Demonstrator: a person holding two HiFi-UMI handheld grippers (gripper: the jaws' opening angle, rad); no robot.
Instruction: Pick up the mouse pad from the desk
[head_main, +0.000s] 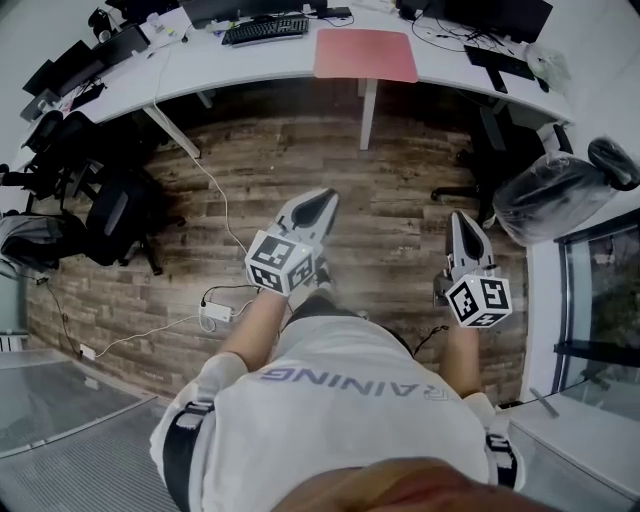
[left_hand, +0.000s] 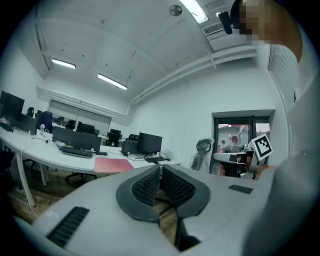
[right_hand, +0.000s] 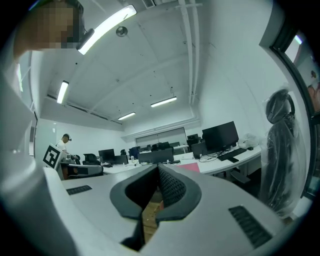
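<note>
at the 12 o'clock end of the head view, on the long curved white desk (head_main: 250, 62), lay the flat rectangular salmon-pink mouse pad (head_main: 366, 54), with its longer side running 9 to 3 o'clock along the desk and its near edge at, or very close to, the front rim. a black keyboard (head_main: 265, 30) sat near it at about 10 o'clock. a broad stretch of brown wood-plank floor (head_main: 300, 160) separated the pad from both tools, so neither was anywhere near contact. the left gripper (head_main: 324, 198), grey with a marker cube, pointed toward 12 to 1 o'clock with its jaws pressed together on nothing; its own view showed the ribbed pads meeting and the pink sheet off at about 9 o'clock of the tips. the right gripper (head_main: 462, 218) was likewise closed and empty, with the pad at about 11 o'clock from it in the head view and showing at 3 o'clock of its tips in its own view. the left one looked slightly nearer and better lined up, though the margin was small. judging by this, the task had barely begun: the person would need to walk toward 12 o'clock and part a pair of jaws, and the near long edge looked like the most reachable place to pinch such a thin sheet.
</note>
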